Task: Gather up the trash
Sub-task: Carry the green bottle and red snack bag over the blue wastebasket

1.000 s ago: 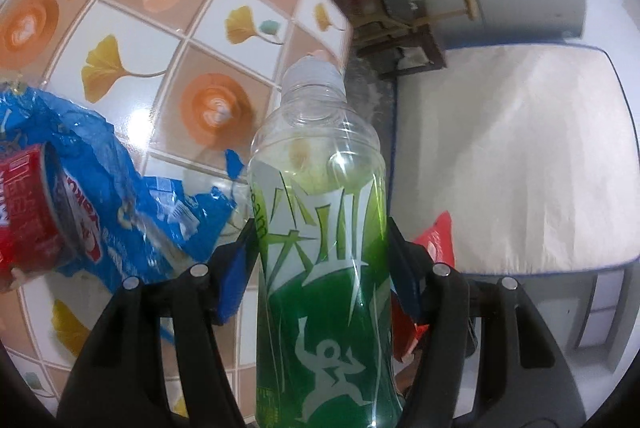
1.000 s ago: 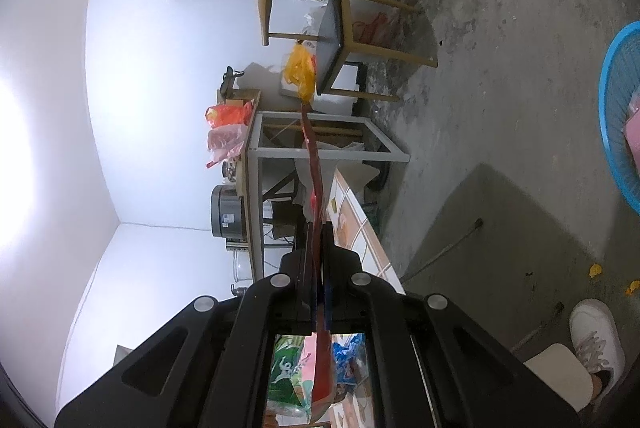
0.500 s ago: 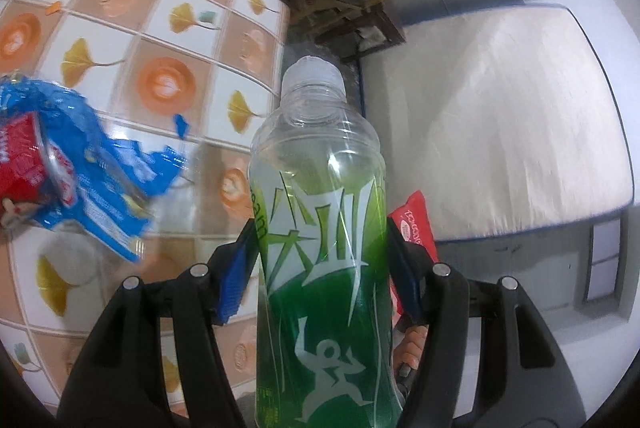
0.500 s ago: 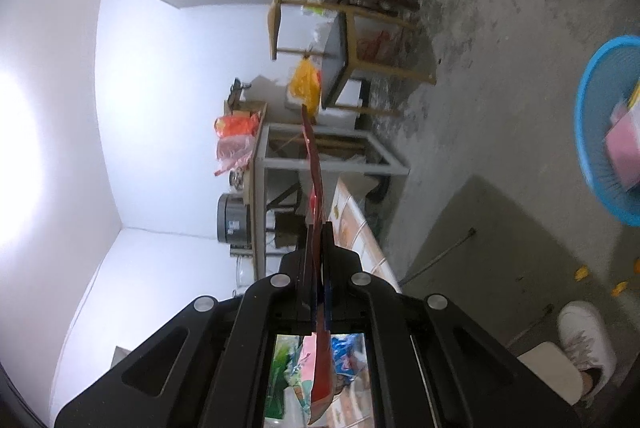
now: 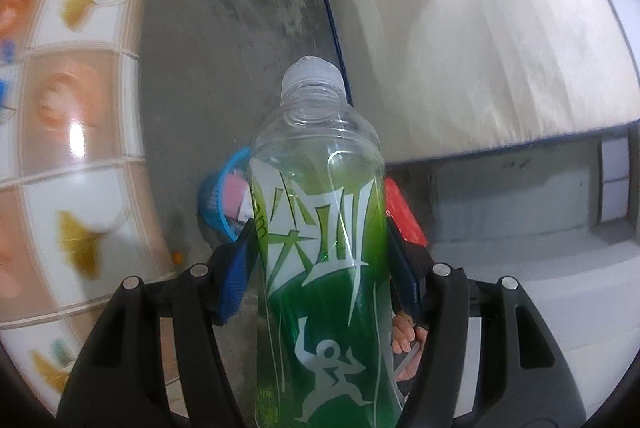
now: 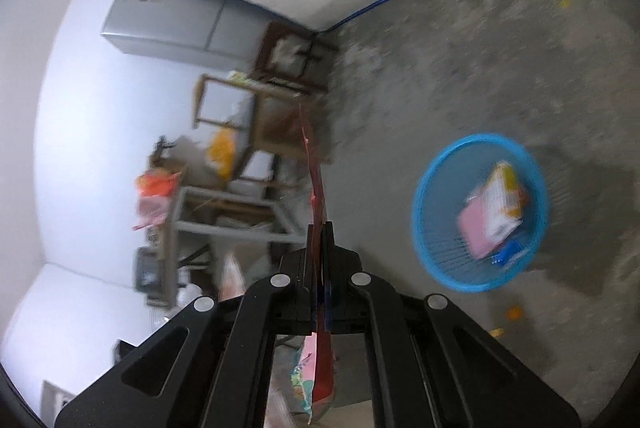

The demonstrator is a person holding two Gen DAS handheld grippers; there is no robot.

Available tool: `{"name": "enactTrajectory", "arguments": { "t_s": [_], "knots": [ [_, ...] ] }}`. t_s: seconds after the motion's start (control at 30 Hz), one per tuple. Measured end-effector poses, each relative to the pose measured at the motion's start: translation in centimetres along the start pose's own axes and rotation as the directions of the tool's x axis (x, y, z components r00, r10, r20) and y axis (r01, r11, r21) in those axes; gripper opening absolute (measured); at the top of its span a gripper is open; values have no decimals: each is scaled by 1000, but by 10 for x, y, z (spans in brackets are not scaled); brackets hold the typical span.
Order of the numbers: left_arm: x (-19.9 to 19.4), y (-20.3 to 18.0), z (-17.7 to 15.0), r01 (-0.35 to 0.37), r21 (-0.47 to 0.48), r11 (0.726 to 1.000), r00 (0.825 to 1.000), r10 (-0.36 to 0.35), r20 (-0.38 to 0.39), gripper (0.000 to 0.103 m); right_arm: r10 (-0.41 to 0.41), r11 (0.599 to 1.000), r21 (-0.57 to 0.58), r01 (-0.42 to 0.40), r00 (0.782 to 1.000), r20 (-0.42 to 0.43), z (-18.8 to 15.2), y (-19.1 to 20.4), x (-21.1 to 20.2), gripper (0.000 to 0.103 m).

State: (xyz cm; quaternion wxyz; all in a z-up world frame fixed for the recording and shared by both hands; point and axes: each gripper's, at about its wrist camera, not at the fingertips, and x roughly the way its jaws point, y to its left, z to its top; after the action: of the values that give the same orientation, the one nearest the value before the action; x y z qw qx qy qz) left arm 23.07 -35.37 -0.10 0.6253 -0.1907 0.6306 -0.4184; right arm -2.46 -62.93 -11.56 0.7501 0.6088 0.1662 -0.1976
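Note:
My left gripper (image 5: 320, 264) is shut on a clear plastic bottle with a green label (image 5: 320, 236), held upright above the floor. Behind it the blue trash basket (image 5: 218, 195) peeks out on the floor. My right gripper (image 6: 319, 248) is shut on a flat red wrapper (image 6: 316, 183) seen edge-on; the wrapper also shows behind the bottle in the left wrist view (image 5: 402, 211). In the right wrist view the blue basket (image 6: 432, 240) stands on the concrete floor to the right and holds pink, white and blue packets (image 6: 494, 211).
The tiled table (image 5: 72, 131) curves along the left of the left wrist view. A mattress (image 5: 480, 27) lies on the floor. A fridge (image 6: 168, 23), wooden chairs (image 6: 256, 107) and a cluttered metal stand (image 6: 224, 220) line the wall. Orange scraps (image 6: 514, 312) lie on the floor.
Both grippers have swung away from the table toward the floor. The blue and red wrappers on the table have left the left view. The blue basket has come fully into the right view.

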Motion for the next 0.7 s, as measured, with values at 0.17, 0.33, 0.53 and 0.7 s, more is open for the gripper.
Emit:
{"name": "enactTrajectory", "arguments": {
  "t_s": [0.17, 0.33, 0.53, 0.7],
  "knots": [
    [81, -11, 3, -28, 24, 999, 995, 30, -100, 58, -114, 993, -17, 114, 993, 14, 11, -30, 3, 2],
    [165, -5, 8, -98, 14, 995, 976, 99, -195, 58, -214, 976, -29, 214, 977, 5, 20, -59, 25, 2],
    [237, -17, 21, -186, 138, 973, 952, 214, -221, 59, -305, 950, -71, 306, 952, 13, 36, -69, 61, 2],
    [254, -14, 30, -272, 215, 938, 937, 309, -162, 75, -397, 908, -161, 387, 917, -38, 47, -83, 114, 14]
  ]
}}
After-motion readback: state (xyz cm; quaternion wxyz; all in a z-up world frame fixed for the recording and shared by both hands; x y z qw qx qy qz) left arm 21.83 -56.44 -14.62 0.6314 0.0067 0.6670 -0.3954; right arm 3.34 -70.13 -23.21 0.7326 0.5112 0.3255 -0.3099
